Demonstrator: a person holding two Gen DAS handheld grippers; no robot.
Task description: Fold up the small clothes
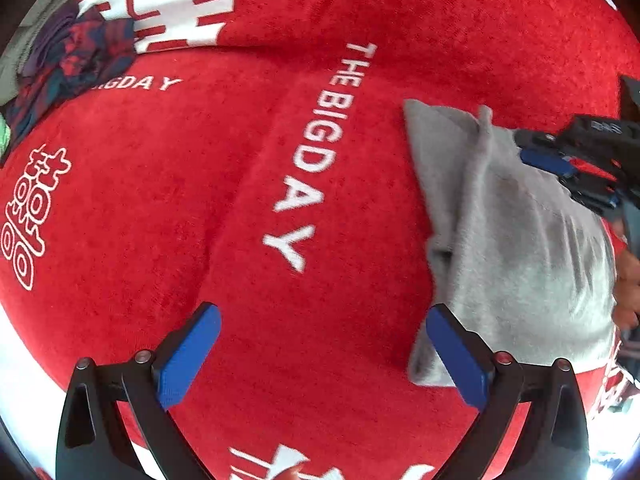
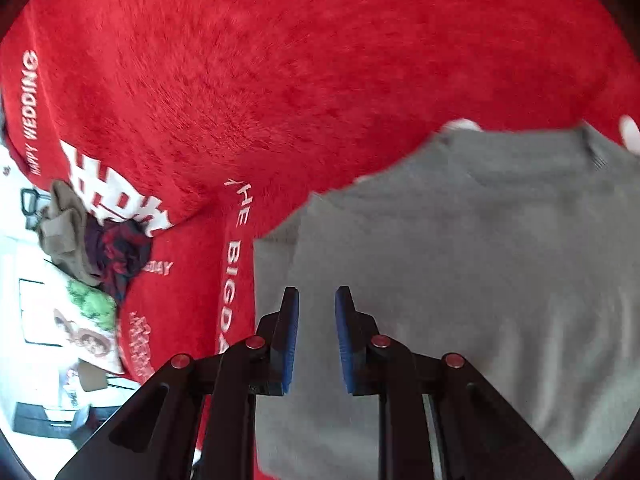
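Left gripper (image 1: 323, 354): jaws wide apart, holding nothing; grey garment (image 1: 520, 240) at 3 o'clock.
Right gripper (image 2: 317, 340): narrow gap, gripping nothing, over the grey garment.
Right view only: patterned clothes pile (image 2: 116, 252) at 9 o'clock.

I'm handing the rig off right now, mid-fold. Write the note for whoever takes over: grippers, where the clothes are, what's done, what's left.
Left gripper: open wide, empty, over the red blanket, just left of the grey garment.
Right gripper: jaws slightly apart, over the grey garment; the motion-blurred view shows no cloth between the pads.
Grey garment: lies mostly flat on the blanket, one edge turned up; fold looks unfinished.
Waiting: a pile at the blanket's edge with a dark red-patterned garment and an olive garment, both crumpled.
Left: finish the grey piece, then the pile.
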